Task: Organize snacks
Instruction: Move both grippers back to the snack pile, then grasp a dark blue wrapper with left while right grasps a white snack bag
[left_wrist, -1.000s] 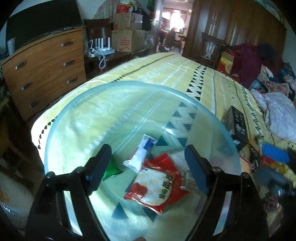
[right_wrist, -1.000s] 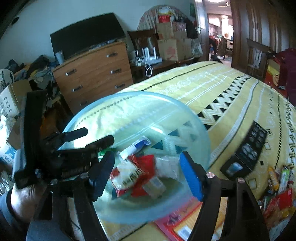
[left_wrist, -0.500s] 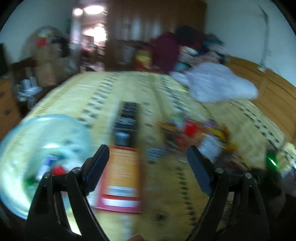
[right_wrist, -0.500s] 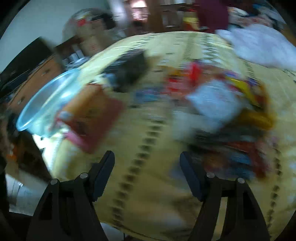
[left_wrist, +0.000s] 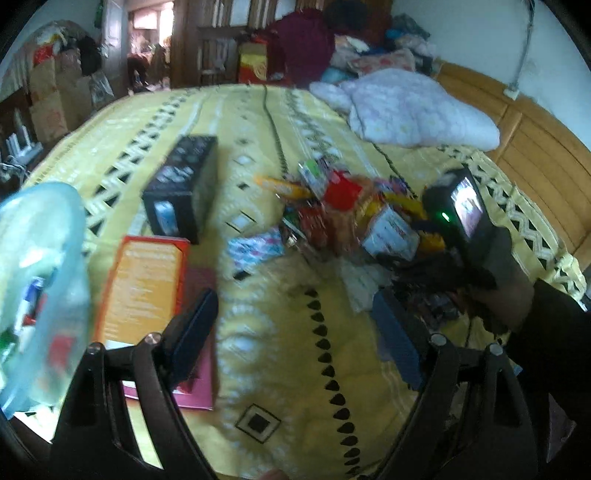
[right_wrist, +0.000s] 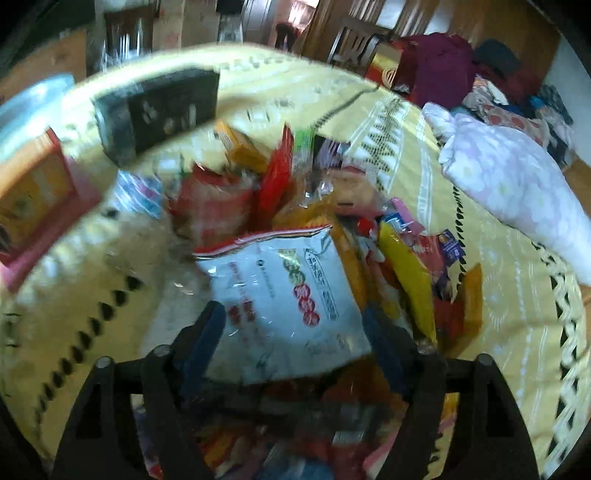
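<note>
The job looks barely begun. In the left wrist view the clear bowl (left_wrist: 40, 295) sits at 9 o'clock on the yellow bedspread (left_wrist: 280, 369) and holds only a few packets, blurred through its wall; one shows red, another white and blue. The main snack pile (left_wrist: 351, 218) lies well apart from it, toward 1 o'clock past the middle of the frame, and is still a loose heap of many wrappers.

The left gripper (left_wrist: 295, 336) hangs over bare bedspread with its jaws wide apart and nothing between them. An orange box (left_wrist: 144, 288) lies just beside the bowl, and a black box (left_wrist: 181, 188) stands beyond it at 11 o'clock.

In the right wrist view the right gripper (right_wrist: 291, 343) is low over the pile, jaws apart, with a white packet (right_wrist: 288, 295) lying between the fingertips. Whether the fingers touch it is hard to tell through the blur, but they are not closed on it. That packet is probably the next pick. A white quilt (right_wrist: 517, 184) lies at 2 o'clock.

By my judgement nearly all the sorting remains: most of the pile has yet to go to the bowl.
</note>
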